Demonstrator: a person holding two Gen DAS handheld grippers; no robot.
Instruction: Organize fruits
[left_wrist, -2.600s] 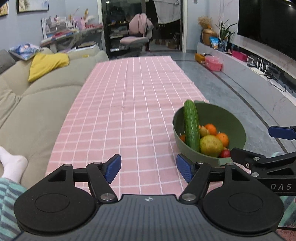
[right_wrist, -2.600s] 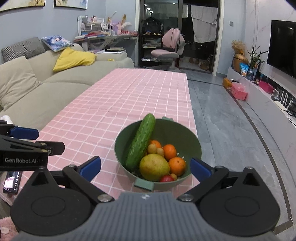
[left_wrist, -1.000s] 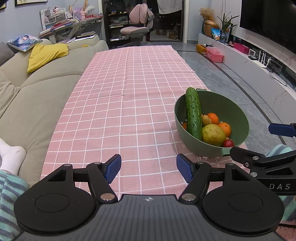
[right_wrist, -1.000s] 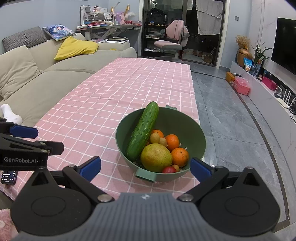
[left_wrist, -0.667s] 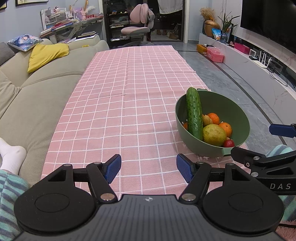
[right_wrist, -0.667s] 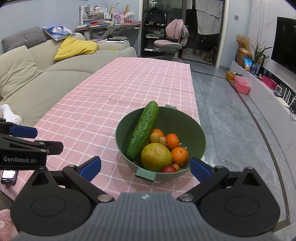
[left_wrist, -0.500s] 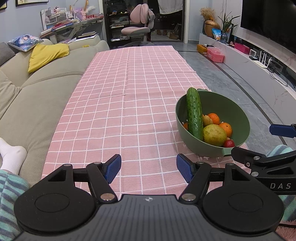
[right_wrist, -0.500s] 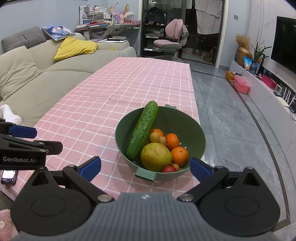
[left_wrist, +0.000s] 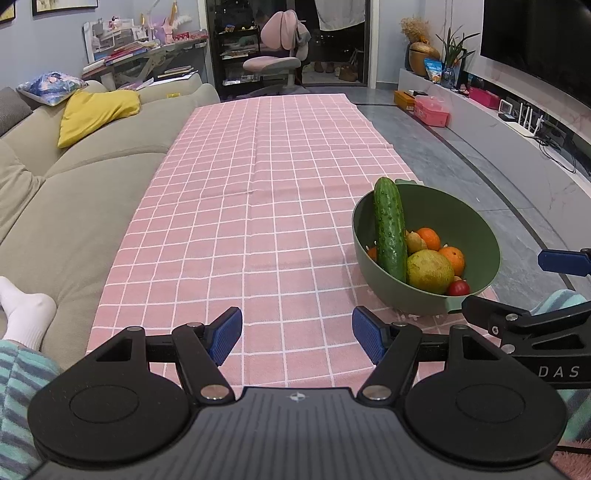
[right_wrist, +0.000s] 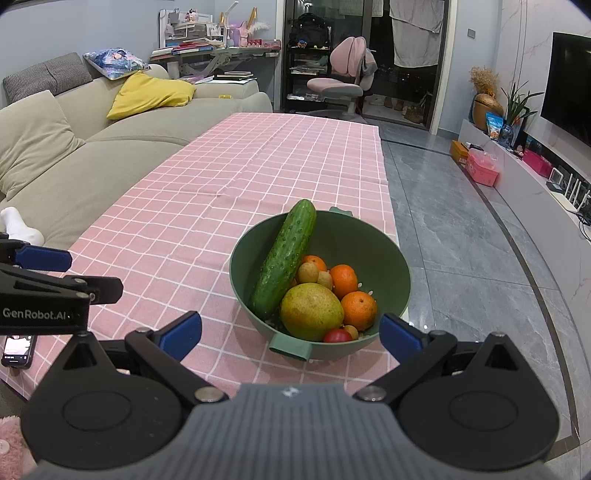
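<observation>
A green bowl (right_wrist: 384, 258) stands near the right front edge of the pink checked tablecloth (right_wrist: 221, 192). In it lie a cucumber (right_wrist: 284, 258) leaning on the rim, a large yellow-green pear (right_wrist: 310, 310), several oranges (right_wrist: 358, 310), small brown fruits (right_wrist: 308, 273) and a red tomato (right_wrist: 337, 336). My right gripper (right_wrist: 291, 332) is open and empty just in front of the bowl. My left gripper (left_wrist: 297, 334) is open and empty over bare cloth, left of the bowl (left_wrist: 472, 221). The cucumber (left_wrist: 388, 229) and pear (left_wrist: 430, 269) also show in the left wrist view.
A beige sofa (left_wrist: 74, 192) with a yellow cushion (left_wrist: 96, 110) runs along the table's left side. A white-socked foot (left_wrist: 26, 310) rests on it. Grey floor (right_wrist: 461, 258) lies right of the table. A phone (right_wrist: 16, 350) sits at the front left edge.
Both grippers have risen and tilted down a little since 2.6 s ago, so the table is seen from higher. In the last second almost nothing moved. Both stay open.
</observation>
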